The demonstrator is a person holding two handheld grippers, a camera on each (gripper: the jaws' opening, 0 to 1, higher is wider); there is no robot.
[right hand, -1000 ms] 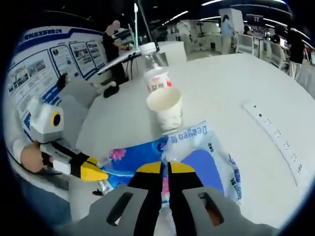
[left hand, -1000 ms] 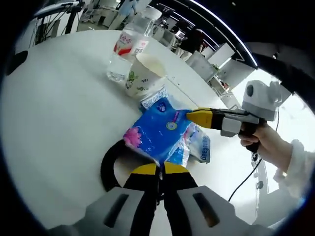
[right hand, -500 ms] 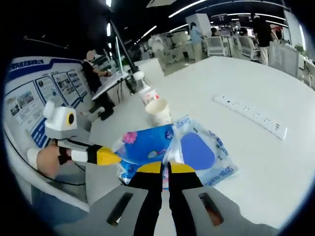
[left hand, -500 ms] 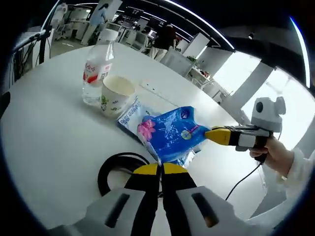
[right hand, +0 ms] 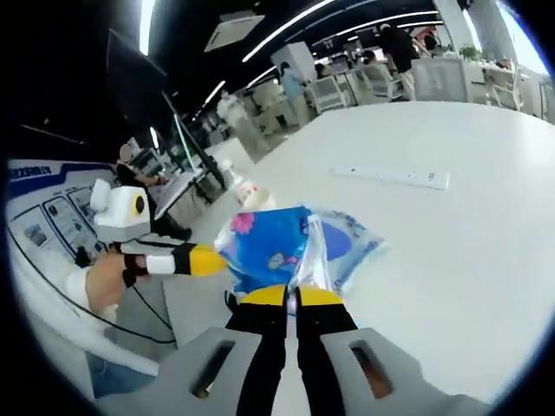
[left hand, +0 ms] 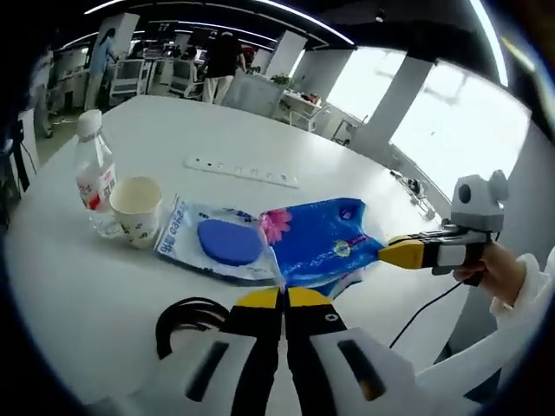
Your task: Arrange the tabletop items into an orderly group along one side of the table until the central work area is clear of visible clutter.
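Both grippers hold a blue tissue pack (left hand: 316, 247) above the white table (left hand: 260, 139). My left gripper (left hand: 283, 299) is shut on its near edge. My right gripper (left hand: 386, 251) comes in from the right, shut on the pack's corner. In the right gripper view the right gripper (right hand: 291, 296) pinches the blue tissue pack (right hand: 264, 247), and the left gripper (right hand: 211, 259) grips it from the left. A second, clear-wrapped pack (left hand: 212, 243) lies flat on the table beside a paper cup (left hand: 136, 208) and a water bottle (left hand: 94, 178).
A white power strip (left hand: 243, 172) lies farther back on the table, and the power strip (right hand: 395, 176) also appears in the right gripper view. A black cable loop (left hand: 186, 316) rests near my left jaws. Office chairs and people stand beyond the table.
The blue pack has been raised off the clear-wrapped pack, which now lies uncovered. Both cameras have pulled back and up, so cup and bottle look farther off.
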